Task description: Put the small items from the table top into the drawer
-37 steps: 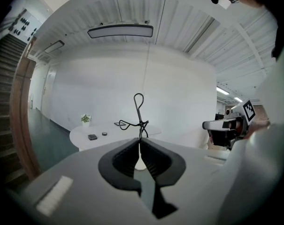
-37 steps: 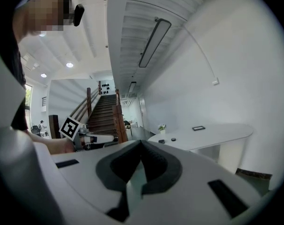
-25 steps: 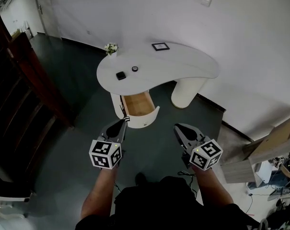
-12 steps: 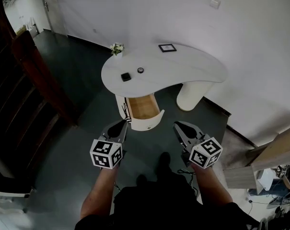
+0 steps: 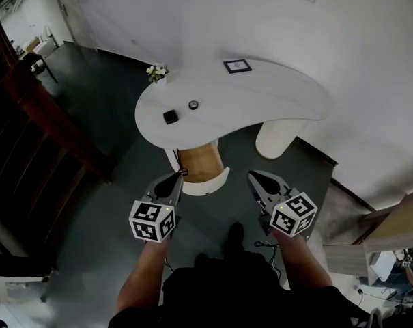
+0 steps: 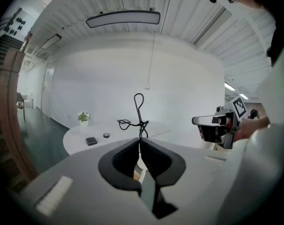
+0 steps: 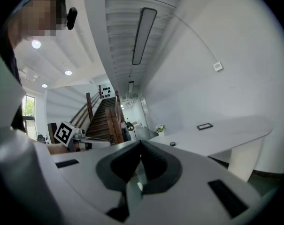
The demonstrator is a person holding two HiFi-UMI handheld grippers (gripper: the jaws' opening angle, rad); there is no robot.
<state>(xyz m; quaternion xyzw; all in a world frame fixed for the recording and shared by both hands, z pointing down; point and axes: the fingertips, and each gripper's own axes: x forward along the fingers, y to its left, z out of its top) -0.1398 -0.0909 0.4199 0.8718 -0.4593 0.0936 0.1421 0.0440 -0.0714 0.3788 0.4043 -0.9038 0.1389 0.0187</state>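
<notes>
A small black square item (image 5: 170, 117) and a small round dark item (image 5: 193, 104) lie on the white curved table (image 5: 261, 101). Under the table's near edge a wooden drawer (image 5: 199, 164) stands pulled out. My left gripper (image 5: 177, 175) hangs short of the drawer, shut on a thin black wire tool (image 6: 139, 111) that sticks up from its jaws (image 6: 139, 139). My right gripper (image 5: 254, 177) is level with it on the right, its jaws closed together with nothing between them (image 7: 141, 142). Both table items (image 6: 90, 140) are well beyond the grippers.
A small picture frame (image 5: 237, 65) and a little pot of flowers (image 5: 157, 72) stand at the table's far edge. The table rests on a thick white leg (image 5: 280, 137). A dark wooden stair rail (image 5: 49, 121) runs along the left, and boards lean at the right (image 5: 390, 217).
The table and drawer have shifted slightly in the head view as I moved nearer. Both grippers keep their places in front of me, and the left still holds the wire tool.
</notes>
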